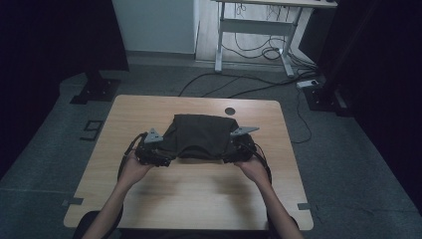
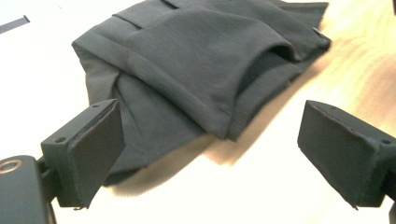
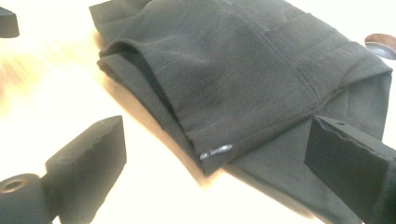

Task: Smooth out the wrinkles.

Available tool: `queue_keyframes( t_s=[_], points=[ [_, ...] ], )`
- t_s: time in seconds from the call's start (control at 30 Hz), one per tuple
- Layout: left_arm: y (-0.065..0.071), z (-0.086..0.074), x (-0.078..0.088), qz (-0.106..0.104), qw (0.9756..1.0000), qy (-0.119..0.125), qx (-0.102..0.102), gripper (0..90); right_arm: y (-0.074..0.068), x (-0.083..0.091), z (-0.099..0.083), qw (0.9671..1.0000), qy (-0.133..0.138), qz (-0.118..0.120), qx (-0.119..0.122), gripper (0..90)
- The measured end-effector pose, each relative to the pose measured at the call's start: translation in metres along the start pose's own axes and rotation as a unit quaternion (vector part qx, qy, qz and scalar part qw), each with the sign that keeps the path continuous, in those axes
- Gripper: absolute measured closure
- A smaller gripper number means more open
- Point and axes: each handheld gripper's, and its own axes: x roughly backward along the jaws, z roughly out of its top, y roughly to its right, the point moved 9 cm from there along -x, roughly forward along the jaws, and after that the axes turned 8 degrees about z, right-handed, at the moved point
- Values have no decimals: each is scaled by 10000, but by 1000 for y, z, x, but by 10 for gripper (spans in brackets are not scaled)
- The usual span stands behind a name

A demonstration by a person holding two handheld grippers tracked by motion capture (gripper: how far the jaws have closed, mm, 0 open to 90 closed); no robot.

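A dark folded garment (image 1: 201, 135) lies on the wooden table (image 1: 149, 199), a little beyond its middle. My left gripper (image 1: 158, 153) hovers at the garment's near left corner and my right gripper (image 1: 235, 151) at its near right corner. In the left gripper view the jaws stand wide apart over the folded cloth (image 2: 196, 65), and nothing sits between the pads (image 2: 95, 149). The right gripper view shows the same: wide jaws above the garment's hem (image 3: 243, 84), with a small light tag (image 3: 215, 151) at the fold's edge. Neither gripper touches the cloth.
A round dark grommet hole (image 1: 229, 111) sits in the table just beyond the garment. A white desk frame (image 1: 254, 30) and loose cables (image 1: 239, 84) are on the floor behind. Dark stands (image 1: 94, 89) flank the table.
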Motion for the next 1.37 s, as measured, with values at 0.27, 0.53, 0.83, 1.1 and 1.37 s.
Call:
queue_keyframes(
  t_s=[0.27, 0.53, 0.83, 1.1, 1.37],
  points=[
    [6, -28, 14, -7, 10000, -75, -21, 52, -13, 24, -21, 9999, -2, -112, 125, 0],
    [3, -67, 13, 7, 9996, -216, 208, 19, -11, 42, -54, 9996, 63, -282, -61, 0],
    [17, -97, -5, -119, 9980, -613, 66, 0, 10, 35, -111, 9974, -216, -554, -401, 0],
    [22, -102, -12, -115, 9963, -852, 33, 0, 14, 17, -135, 9962, -303, -725, -362, 0],
    [21, -103, -12, -56, 9961, -881, 78, 0, 13, 16, -134, 9959, -284, -763, -399, 0]
  ],
)
